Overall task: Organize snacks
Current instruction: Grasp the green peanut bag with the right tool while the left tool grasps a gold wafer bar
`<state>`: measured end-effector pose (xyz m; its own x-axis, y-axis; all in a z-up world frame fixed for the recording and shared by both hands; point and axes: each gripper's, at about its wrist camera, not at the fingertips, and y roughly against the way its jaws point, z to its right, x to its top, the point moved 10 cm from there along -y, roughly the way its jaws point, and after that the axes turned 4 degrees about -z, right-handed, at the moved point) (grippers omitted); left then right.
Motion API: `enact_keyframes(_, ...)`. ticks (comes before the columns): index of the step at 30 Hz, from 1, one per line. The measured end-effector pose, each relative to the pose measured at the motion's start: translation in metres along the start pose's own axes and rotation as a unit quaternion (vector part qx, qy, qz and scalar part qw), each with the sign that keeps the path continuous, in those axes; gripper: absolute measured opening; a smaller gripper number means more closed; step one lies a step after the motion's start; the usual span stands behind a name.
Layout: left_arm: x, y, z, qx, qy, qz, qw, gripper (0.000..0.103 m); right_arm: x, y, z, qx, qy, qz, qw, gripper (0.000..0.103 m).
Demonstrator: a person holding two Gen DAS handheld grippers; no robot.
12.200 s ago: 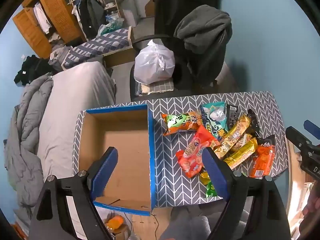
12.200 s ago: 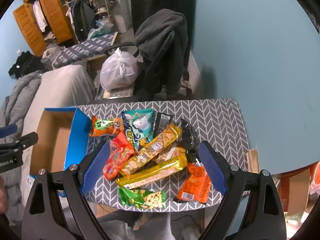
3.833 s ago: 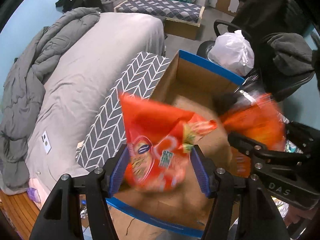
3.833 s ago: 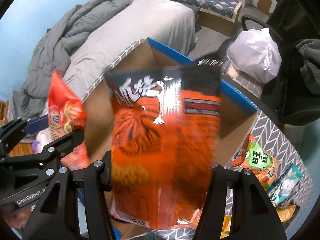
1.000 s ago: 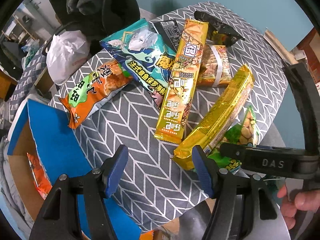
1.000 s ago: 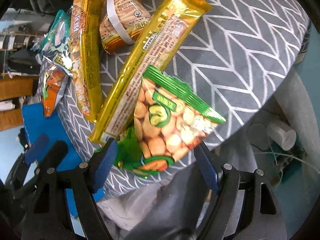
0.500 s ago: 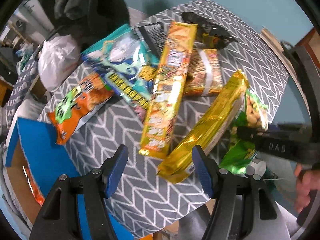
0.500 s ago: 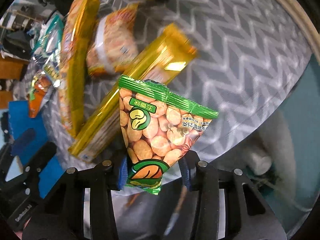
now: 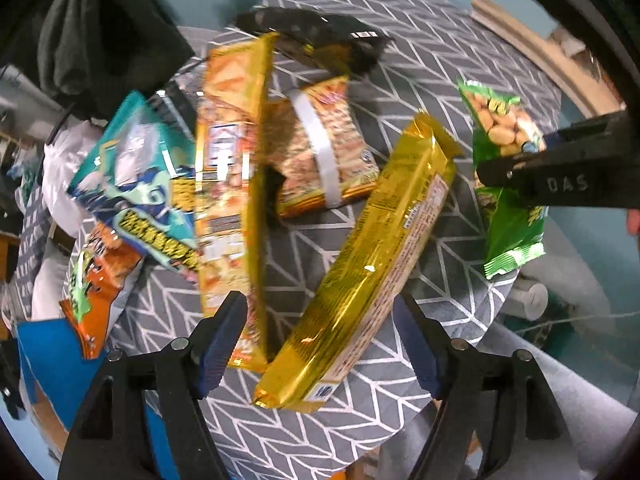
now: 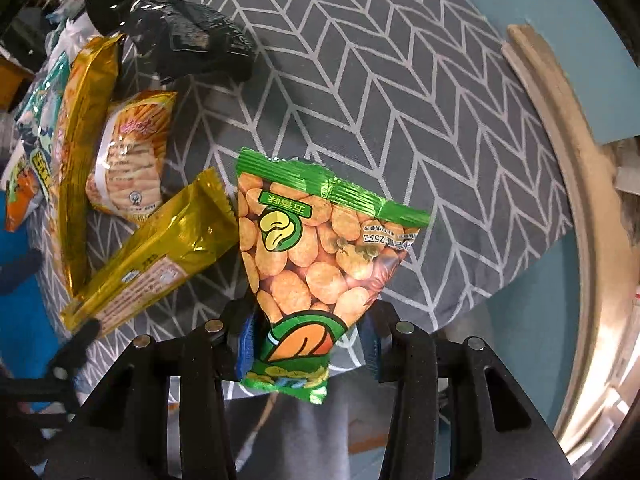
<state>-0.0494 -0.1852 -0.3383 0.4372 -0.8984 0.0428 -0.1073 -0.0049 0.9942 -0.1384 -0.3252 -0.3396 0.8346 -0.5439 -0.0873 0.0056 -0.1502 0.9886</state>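
My right gripper (image 10: 306,346) is shut on a green bag of peanuts (image 10: 316,248) and holds it above the table's front edge; the bag also shows in the left wrist view (image 9: 506,176). My left gripper (image 9: 320,340) is open, its fingers on either side of the near end of a long gold snack bar (image 9: 368,260). A long orange-yellow pack (image 9: 232,168), a banded cracker pack (image 9: 320,148), a teal bag (image 9: 136,176), an orange-green bag (image 9: 96,280) and a black packet (image 9: 316,36) lie on the grey chevron table (image 9: 440,60).
The blue-edged cardboard box (image 9: 44,364) stands at the table's left end. A dark jacket on a chair (image 9: 100,32) is behind the table. A wooden rim (image 10: 580,200) lies to the right of the table.
My right gripper has lifted the peanut bag off the table. My left gripper has moved closer to the snacks and now straddles the end of the gold bar.
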Motion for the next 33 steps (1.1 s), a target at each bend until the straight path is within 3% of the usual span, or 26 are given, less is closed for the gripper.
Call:
enact_keyframes(2, 0.002, -0.007, 0.006, 0.005, -0.005, -0.006, 1.0000, 0.077, 0.002, -0.006, -0.004, 0.009, -0.007, 0.000, 1.000, 0.041)
enact_keyframes(6, 0.012, -0.016, 0.017, 0.015, -0.011, 0.001, 0.9998, 0.086, 0.003, -0.018, -0.013, 0.025, -0.020, 0.005, 0.999, 0.041)
enact_keyframes(12, 0.024, -0.020, 0.038, 0.041, -0.027, 0.001, 0.9988, 0.087, -0.010, -0.032, -0.024, 0.028, -0.029, 0.010, 0.999, 0.041)
enact_keyframes(19, 0.023, -0.025, 0.067, 0.037, -0.007, -0.010, 0.9992, 0.086, -0.008, -0.036, -0.039, 0.039, -0.035, 0.007, 0.999, 0.041)
enact_keyframes(20, 0.021, -0.030, 0.069, 0.040, -0.007, -0.015, 0.9991, 0.082, -0.007, -0.034, -0.037, 0.039, -0.032, 0.006, 0.999, 0.041)
enact_keyframes(21, 0.022, -0.033, 0.070, 0.039, -0.008, -0.020, 0.9990, 0.071, -0.007, -0.034, -0.037, 0.038, -0.028, 0.006, 0.999, 0.041)
enact_keyframes(23, 0.026, -0.040, 0.071, 0.037, -0.006, -0.025, 0.9990, 0.067, -0.008, -0.035, -0.037, 0.035, -0.020, 0.006, 0.999, 0.039)
enact_keyframes(24, 0.030, -0.039, 0.072, 0.031, 0.001, -0.016, 0.9994, 0.055, -0.009, -0.035, -0.037, 0.034, -0.015, 0.006, 0.999, 0.038)
enact_keyframes(27, 0.034, -0.040, 0.069, 0.015, 0.017, -0.018, 0.9996, 0.046, -0.016, -0.031, -0.041, 0.032, -0.005, 0.010, 0.999, 0.031)
enact_keyframes(33, 0.037, -0.033, 0.071, 0.006, 0.010, 0.000, 0.9999, 0.035, -0.028, -0.024, -0.040, 0.027, 0.006, 0.015, 1.000, 0.030)
